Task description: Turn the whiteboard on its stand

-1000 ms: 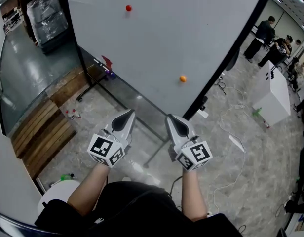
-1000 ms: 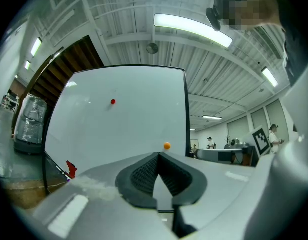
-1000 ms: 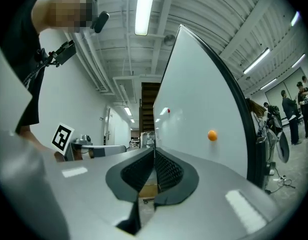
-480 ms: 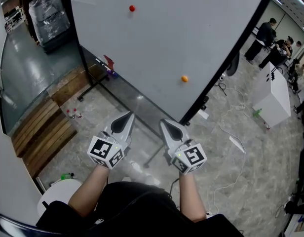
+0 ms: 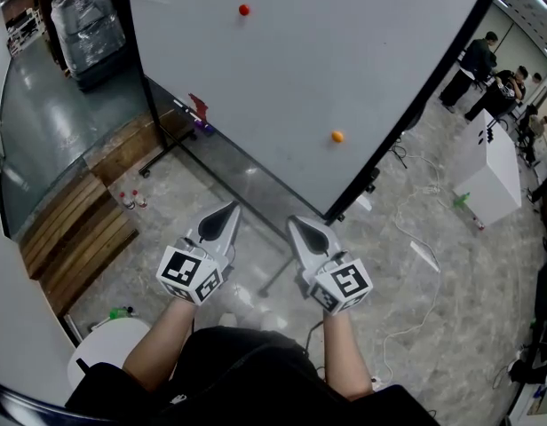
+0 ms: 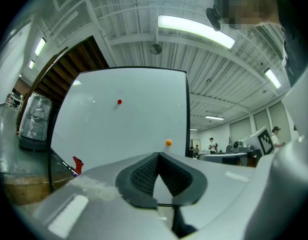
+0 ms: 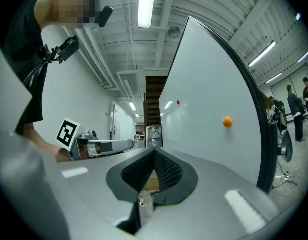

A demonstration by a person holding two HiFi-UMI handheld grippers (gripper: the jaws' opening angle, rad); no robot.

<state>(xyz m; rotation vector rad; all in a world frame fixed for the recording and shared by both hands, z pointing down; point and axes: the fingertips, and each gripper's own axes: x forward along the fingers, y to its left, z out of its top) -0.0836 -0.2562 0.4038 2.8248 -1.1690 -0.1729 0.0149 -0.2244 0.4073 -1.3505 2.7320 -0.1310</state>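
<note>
The big whiteboard [image 5: 318, 69] fills the upper head view on its black stand [image 5: 278, 278], with a red magnet [image 5: 244, 10] and an orange magnet [image 5: 337, 136] on it. A red eraser [image 5: 198, 109] rests on its tray. Both grippers hang below the board's lower edge, apart from it. My left gripper [image 5: 229, 209] is shut and empty; its view faces the whiteboard [image 6: 129, 119] head-on. My right gripper [image 5: 297, 224] is also shut with nothing in it, just left of the board's black side frame [image 5: 362, 180]; its view has the whiteboard [image 7: 209, 109] at the right.
Wooden pallets [image 5: 78, 229] and two small bottles [image 5: 131, 202] lie at the left. A wrapped load [image 5: 83, 25] stands far left. Cables [image 5: 416, 211] trail over the floor at the right, beside a white cabinet [image 5: 495, 171] and people [image 5: 473, 60].
My right gripper has drawn left, closer to the left one. The whiteboard and its magnets sit slightly further right in the head view. The left gripper has hardly moved.
</note>
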